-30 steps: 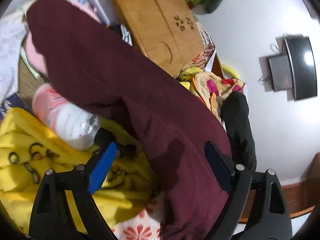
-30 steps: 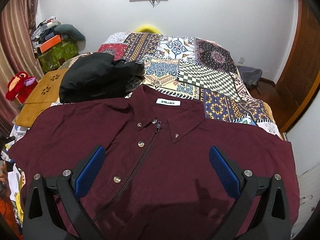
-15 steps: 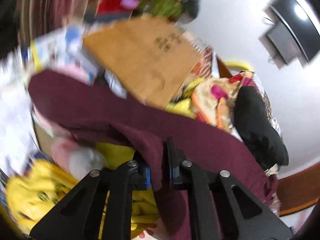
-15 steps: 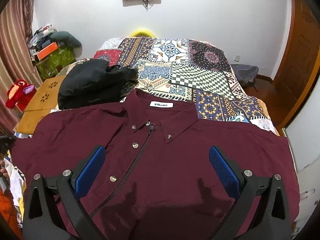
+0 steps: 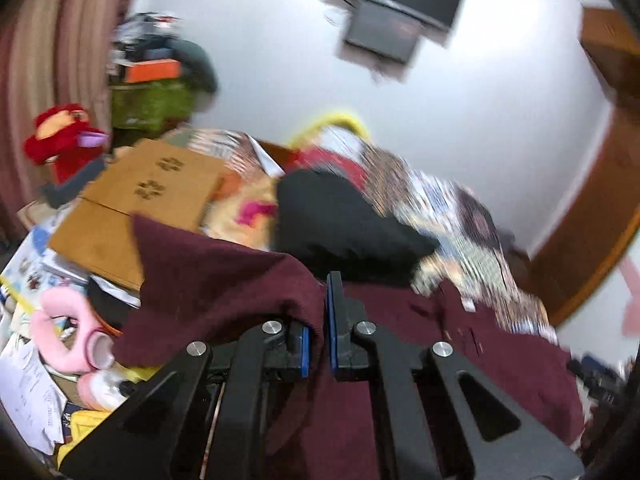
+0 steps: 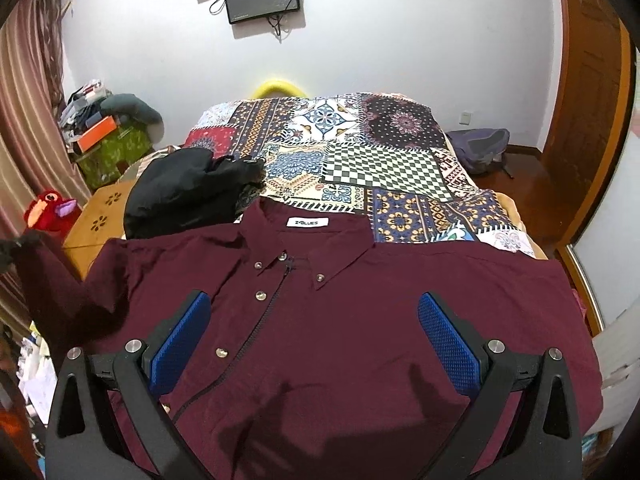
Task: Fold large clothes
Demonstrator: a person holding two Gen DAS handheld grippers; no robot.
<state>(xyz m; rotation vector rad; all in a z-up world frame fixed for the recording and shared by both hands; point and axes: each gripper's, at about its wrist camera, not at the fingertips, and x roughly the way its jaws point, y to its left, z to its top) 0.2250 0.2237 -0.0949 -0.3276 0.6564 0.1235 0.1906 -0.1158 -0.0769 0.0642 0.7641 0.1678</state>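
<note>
A maroon button-up shirt lies front up on the bed, collar towards the far wall. My right gripper hovers open over its chest, nothing between the blue pads. In the left wrist view my left gripper has its jaws closing on a fold of the shirt's left sleeve, and the pads pinch the cloth. The right wrist view shows that sleeve raised off the bed's left side, up to a dark shape at the frame's edge. The left wrist view is blurred.
A black garment lies bunched on the patchwork bedspread beyond the shirt's left shoulder. Left of the bed are a wooden board, a red plush toy, papers and pink items. A backpack sits on the floor at the right.
My left gripper went from open beside the sleeve to shut on it, then rose and rolled, lifting the sleeve off the bedside clutter. The right gripper drew back a little and stayed open.
</note>
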